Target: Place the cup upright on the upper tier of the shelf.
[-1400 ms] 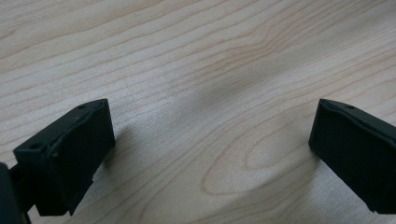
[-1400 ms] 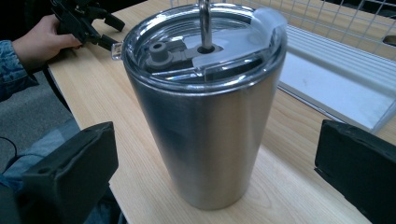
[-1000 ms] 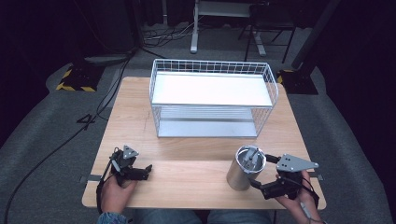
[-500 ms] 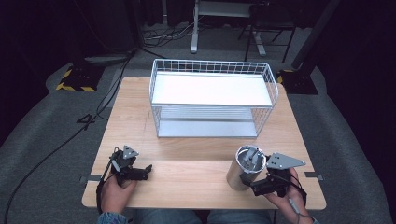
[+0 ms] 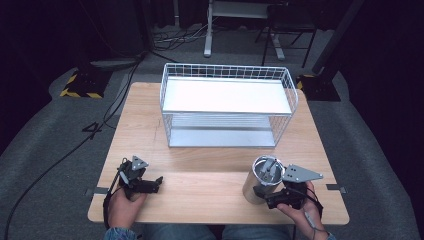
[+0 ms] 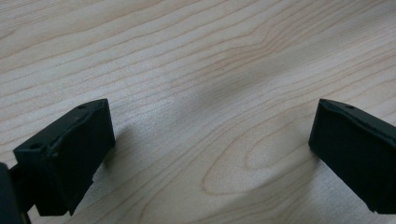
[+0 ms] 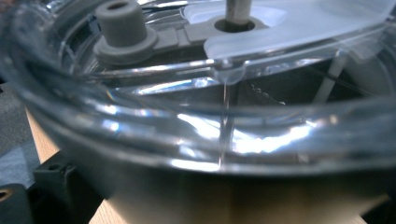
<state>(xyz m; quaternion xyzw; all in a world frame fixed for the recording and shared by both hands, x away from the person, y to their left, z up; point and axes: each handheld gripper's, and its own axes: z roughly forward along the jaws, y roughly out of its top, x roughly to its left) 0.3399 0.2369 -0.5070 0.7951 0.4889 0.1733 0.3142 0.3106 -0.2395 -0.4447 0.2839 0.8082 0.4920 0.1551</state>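
A steel tumbler [image 5: 259, 181] with a clear lid and a straw hole stands upright at the front right of the wooden table [image 5: 200, 172]. My right gripper [image 5: 259, 193] is pushed up against its near side with a jaw on either side of the body. In the right gripper view the tumbler [image 7: 224, 140] is very close and a dark jaw shows at lower left, a little off the wall. My left gripper [image 5: 159, 183] rests at the front left. It is open [image 6: 210, 140] over bare wood with nothing between its jaws.
A white wire basket [image 5: 227, 70] with a white shelf stands across the back middle of the table. Bare wood lies between the two grippers. Cables and stand legs lie on the dark floor beyond the table.
My right gripper has moved left, from beside the tumbler to right up against it with its jaws around the body. The tumbler and the left gripper have stayed put.
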